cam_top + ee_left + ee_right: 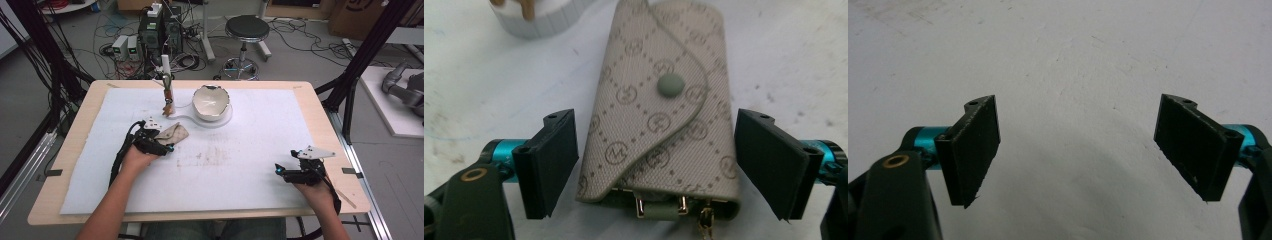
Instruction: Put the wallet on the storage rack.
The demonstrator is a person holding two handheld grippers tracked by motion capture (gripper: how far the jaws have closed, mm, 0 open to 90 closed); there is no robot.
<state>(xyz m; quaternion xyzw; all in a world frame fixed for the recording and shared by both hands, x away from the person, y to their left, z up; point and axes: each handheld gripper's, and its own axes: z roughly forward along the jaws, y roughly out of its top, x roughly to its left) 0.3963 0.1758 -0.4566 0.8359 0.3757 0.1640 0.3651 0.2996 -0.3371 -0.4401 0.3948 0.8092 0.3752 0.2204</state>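
Note:
A beige patterned key pouch (659, 115) with a green snap button lies flat on the white mat, also seen in the high view as a small pouch (173, 133) left of centre. My left gripper (656, 165) stands open around its near end, one jaw on each side, with small gaps to the fabric. In the high view the left gripper (159, 142) sits at the pouch's near-left end. My right gripper (1080, 150) is open over bare mat; in the high view the right gripper (286, 172) rests near the table's front right.
A white bowl (211, 102) sits on a white stand at the back centre, with a small upright holder (167, 95) to its left. The white mat (240, 160) covers most of the wooden table (70, 150). A stool and cables lie on the floor beyond.

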